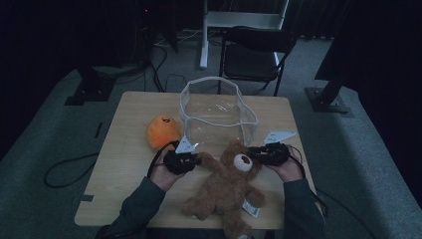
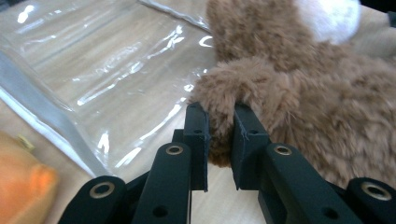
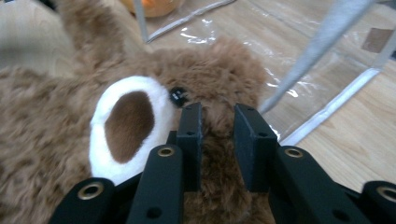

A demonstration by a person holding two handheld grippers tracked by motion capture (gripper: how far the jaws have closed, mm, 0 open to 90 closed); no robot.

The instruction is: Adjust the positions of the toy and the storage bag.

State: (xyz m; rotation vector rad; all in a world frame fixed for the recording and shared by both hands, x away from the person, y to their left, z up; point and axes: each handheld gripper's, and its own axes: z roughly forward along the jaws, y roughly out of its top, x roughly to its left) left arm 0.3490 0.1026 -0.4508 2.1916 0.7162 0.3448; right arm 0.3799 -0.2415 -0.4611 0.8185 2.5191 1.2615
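Evidently the work in hand was getting the teddy bear (image 1: pixel 226 191) into the clear plastic bag (image 1: pixel 217 112) that stood open-mouthed at the far middle of the wooden table (image 1: pixel 119 159). Farthest left, an orange plush toy (image 1: pixel 162 131) lay just beside the bag's near left corner, out of the way and untouched, probably waiting its turn.

Next came the left gripper (image 1: pixel 191 162), held low at the bear's raised arm. In the left gripper view its jaws were clenched on the furry paw (image 2: pixel 224 126), fur bulging between the black pads (image 2: pixel 196 135); a soft limb gives little to hold, so a tight pinch at its end made sense.

The bear itself lay on its back at the near middle of the table, head toward the bag and nearly touching its front wall, feet at the near edge with a white tag (image 1: pixel 251 209) by one leg. That heading suited a head-first lift into the opening.

On the right, the right gripper (image 1: pixel 255 151) sat at the bear's head. In the right gripper view its jaws gripped a tuft of brown fur (image 3: pixel 217 116) beside the white muzzle (image 3: pixel 126 126) and eye (image 3: pixel 176 95). Holding arm and head together likely kept the floppy body from sagging when raised.
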